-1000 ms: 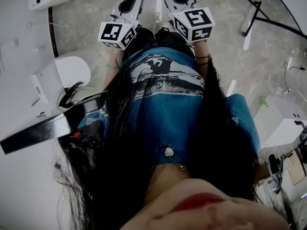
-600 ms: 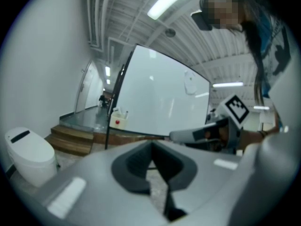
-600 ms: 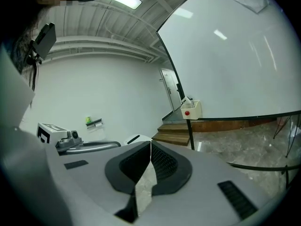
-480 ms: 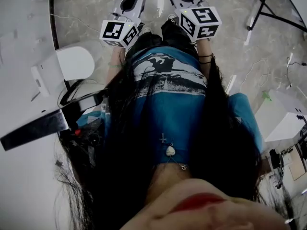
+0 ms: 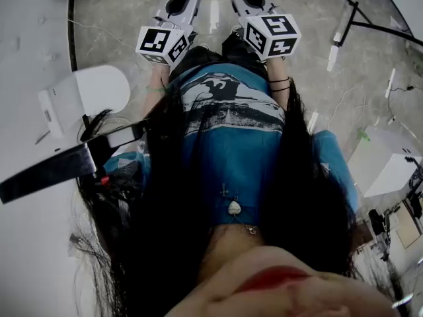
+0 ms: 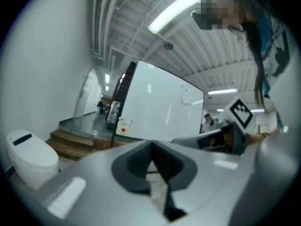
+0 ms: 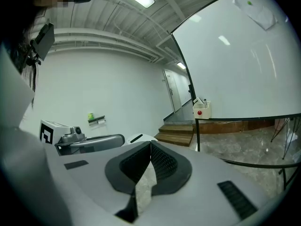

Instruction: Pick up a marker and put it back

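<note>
1. Fingers (image 6: 131,163) of the left gripper (image 6: 150,146) are closed, their dark pads meeting at the tips with nothing between them.
2. Fingers (image 7: 162,161) of the right gripper (image 7: 150,144) are closed too, tip against tip, and they hold nothing.
3. No marker can be made out in any view, and neither gripper carries one.
4. From the head view, both grippers are held out in front of the person's waist, side by side and just apart, above a grey stone floor (image 5: 125,18).
5. Each gripper carries a cube with black and white squares: the left cube (image 5: 162,45) and the right cube (image 5: 271,35) sit near the person's hands.
6. The person wears a blue shirt (image 5: 231,144) with a printed band across it, and long dark hair (image 5: 165,210) hangs down over it.
7. A large whiteboard (image 7: 235,55) stands ahead of the grippers, in a dark frame.
8. A small white box (image 7: 201,108) with a red spot sits at the whiteboard's lower edge, near some wooden steps (image 7: 176,132).
9. A white rounded unit (image 6: 28,154) stands on the floor at the person's left.
</note>
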The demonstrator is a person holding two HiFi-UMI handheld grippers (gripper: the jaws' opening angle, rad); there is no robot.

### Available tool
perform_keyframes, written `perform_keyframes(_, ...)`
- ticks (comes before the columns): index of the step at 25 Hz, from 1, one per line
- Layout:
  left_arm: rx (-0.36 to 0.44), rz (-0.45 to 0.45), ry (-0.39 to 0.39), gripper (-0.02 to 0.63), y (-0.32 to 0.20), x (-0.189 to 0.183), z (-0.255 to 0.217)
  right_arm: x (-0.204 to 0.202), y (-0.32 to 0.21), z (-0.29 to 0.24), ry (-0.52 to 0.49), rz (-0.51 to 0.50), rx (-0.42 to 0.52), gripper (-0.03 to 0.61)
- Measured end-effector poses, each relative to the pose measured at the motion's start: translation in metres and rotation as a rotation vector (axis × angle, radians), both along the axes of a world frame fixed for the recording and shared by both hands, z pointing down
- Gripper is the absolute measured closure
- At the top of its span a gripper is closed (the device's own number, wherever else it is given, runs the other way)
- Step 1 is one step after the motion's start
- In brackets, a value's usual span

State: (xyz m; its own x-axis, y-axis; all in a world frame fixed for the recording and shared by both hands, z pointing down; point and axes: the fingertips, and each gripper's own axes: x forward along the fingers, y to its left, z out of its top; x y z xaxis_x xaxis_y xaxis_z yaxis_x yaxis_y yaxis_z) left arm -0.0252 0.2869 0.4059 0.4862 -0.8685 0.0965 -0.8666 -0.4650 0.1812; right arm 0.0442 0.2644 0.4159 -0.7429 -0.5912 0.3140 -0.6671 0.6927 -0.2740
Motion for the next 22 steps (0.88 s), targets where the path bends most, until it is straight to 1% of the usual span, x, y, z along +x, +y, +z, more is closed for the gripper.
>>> perform_keyframes(9, 0.015, 0.003, 0.002, 0.612, 0.008, -0.024, 0.003, -0.025, 0.010, -0.002, 0.005, 0.000, 0.010, 0.568)
perform_keyframes(13, 0.024, 0.015, 0.012, 0.612, 0.011, -0.030, 0.001, -0.029, 0.014, -0.006, 0.018, 0.015, 0.019, 0.568)
perform_keyframes(17, 0.029, 0.008, 0.018, 0.612, 0.007, -0.038, 0.000, -0.035, 0.010, -0.005, 0.031, 0.012, 0.022, 0.568)
perform_keyframes(22, 0.033, -0.005, 0.023, 0.612, -0.001, -0.040, -0.003, -0.032, 0.003, -0.006, 0.042, 0.010, 0.022, 0.568)
